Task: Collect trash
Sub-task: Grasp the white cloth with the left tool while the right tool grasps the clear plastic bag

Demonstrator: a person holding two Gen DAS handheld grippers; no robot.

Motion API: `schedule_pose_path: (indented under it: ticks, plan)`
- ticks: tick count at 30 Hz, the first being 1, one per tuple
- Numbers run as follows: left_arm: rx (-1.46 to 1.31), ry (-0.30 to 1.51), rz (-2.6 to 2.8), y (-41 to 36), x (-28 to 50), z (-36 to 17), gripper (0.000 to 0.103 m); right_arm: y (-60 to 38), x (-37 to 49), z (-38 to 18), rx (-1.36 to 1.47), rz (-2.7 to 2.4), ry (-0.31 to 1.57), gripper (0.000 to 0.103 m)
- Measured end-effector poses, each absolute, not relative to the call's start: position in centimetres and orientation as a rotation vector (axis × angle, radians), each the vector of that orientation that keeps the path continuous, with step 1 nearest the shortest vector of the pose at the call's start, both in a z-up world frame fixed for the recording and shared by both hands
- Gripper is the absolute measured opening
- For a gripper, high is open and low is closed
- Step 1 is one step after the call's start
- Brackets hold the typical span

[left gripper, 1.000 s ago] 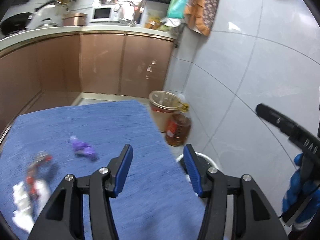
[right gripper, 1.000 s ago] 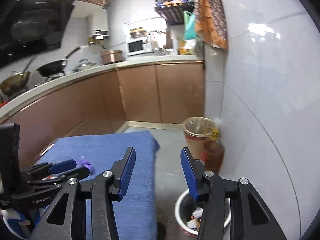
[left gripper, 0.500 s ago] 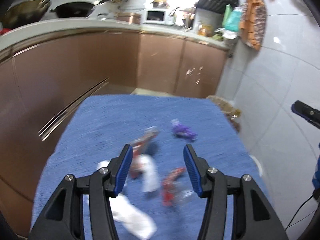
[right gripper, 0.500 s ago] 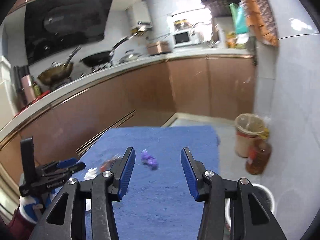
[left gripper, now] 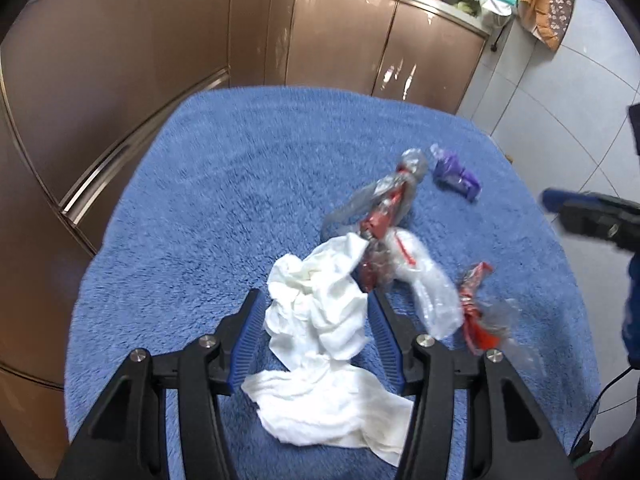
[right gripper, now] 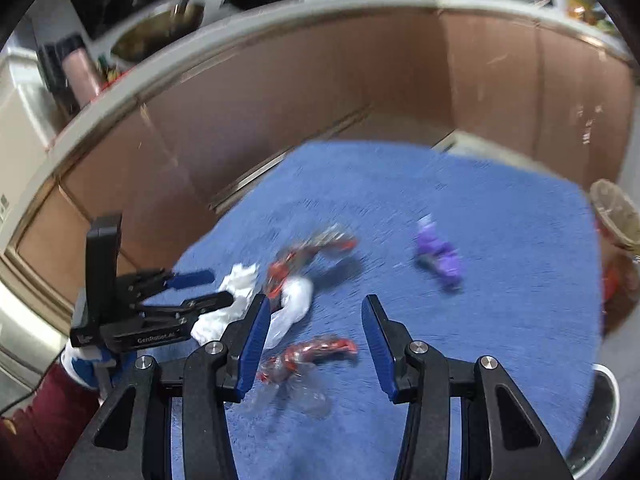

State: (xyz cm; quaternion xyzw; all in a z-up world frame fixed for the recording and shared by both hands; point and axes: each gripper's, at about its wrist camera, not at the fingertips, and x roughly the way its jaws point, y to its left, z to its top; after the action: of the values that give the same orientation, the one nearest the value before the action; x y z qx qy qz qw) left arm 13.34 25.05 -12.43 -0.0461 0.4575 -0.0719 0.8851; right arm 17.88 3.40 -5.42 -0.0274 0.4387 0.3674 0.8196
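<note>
— Across the blue towel (left gripper: pixel 224 200) that covers the table, your trash sits bunched toward the near right. Biggest piece is the crumpled white tissue (left gripper: pixel 320 312).

— Where is it against my left fingers?

— Your left gripper (left gripper: pixel 314 306) has its blue pads spread wide, and the tissue's upper bunch lies right between them, with its tail trailing back under the gripper body. Whether the pads touch it, I cannot tell; nothing is pinched.

— And the rest of the pile?

— Just beyond the tissue lies a long clear wrapper with red print (left gripper: pixel 384 208), touching the tissue's far edge. Beside that, to the right of your right-hand pad, is a clear plastic bag (left gripper: pixel 432 288). Next to it lies a smaller red wrapper (left gripper: pixel 474 300). Smallest is the purple wrapper (left gripper: pixel 456 174), apart from the others near the towel's far right.

— My right hand?

— Your right gripper (right gripper: pixel 312 322) also stands open, holding nothing. That small red wrapper (right gripper: pixel 316 352) lies on the towel in the gap between its pads, slightly nearer the left one. The purple wrapper (right gripper: pixel 438 258) sits beyond the right pad, well clear of it. That view is blurred.
</note>
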Motion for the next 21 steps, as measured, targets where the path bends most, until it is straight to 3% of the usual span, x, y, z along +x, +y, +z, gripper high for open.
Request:
schedule_pose_path:
  ticks: [8, 15, 18, 19, 21]
  plan:
    - [-0.137, 0.996, -0.187, 25.5, 14.7, -14.6, 0.050, 8.6, 20.4, -11.8, -0.108, 0.858, 1.092, 0.045]
    - [-0.164, 0.997, -0.187, 26.3, 15.2, -14.9, 0.028, 10.6, 22.1, -14.1, -0.127, 0.866, 1.150, 0.044]
    - [-0.196, 0.994, -0.181, 26.9, 15.3, -14.9, 0.020, 10.8, 22.7, -15.0, -0.116, 0.872, 1.171, 0.036]
    - [-0.209, 0.992, -0.175, 27.1, 15.3, -14.8, 0.019, 10.9, 22.8, -15.1, -0.114, 0.878, 1.169, 0.030]
    - [-0.231, 0.983, -0.167, 27.5, 15.2, -14.6, 0.019, 11.1, 23.0, -14.8, -0.117, 0.888, 1.162, 0.028]
